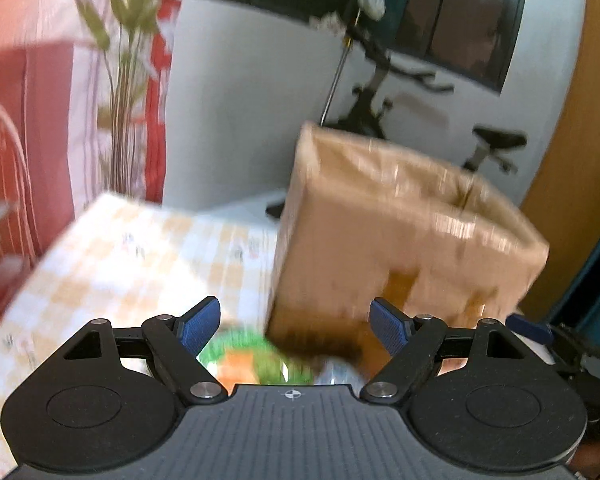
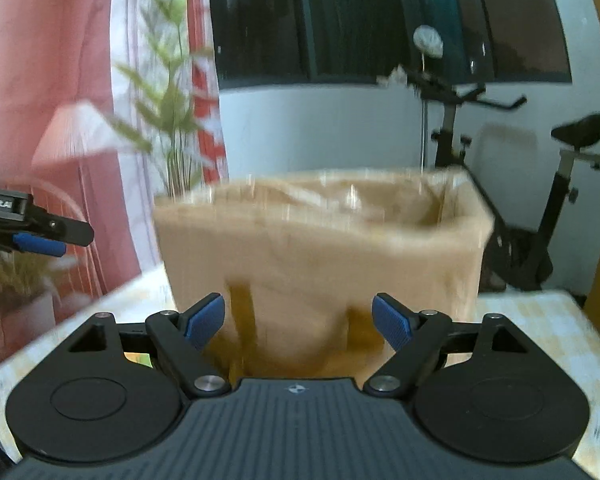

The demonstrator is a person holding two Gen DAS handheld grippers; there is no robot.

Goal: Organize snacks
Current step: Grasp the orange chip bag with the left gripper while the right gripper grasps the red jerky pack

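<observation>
We see our left gripper (image 1: 296,326) with its blue-padded jaws spread wide and nothing between them. Below and just ahead of it lies a green and orange snack packet (image 1: 256,356) on the checked tablecloth (image 1: 112,256), partly hidden by the gripper body and blurred, so we cannot read its label. The packet sits just beside the near bottom corner of the cardboard box (image 1: 384,248), and we cannot tell whether the two touch. The box stands upright on the table with its top open, its flaps and inside smeared by blur.

Our right gripper (image 2: 298,322) is also spread wide and holds nothing. It faces one side of the same box (image 2: 320,256), which fills the middle of that view; darker tape strips run down the lower part of the cardboard. In the right wrist view the left gripper's tip (image 2: 40,236) shows at the left edge, apart from the box.

Behind the table we see a pink and red curtain (image 1: 32,120), a leafy plant (image 2: 172,120), a white wall and an exercise bike (image 2: 540,200).
</observation>
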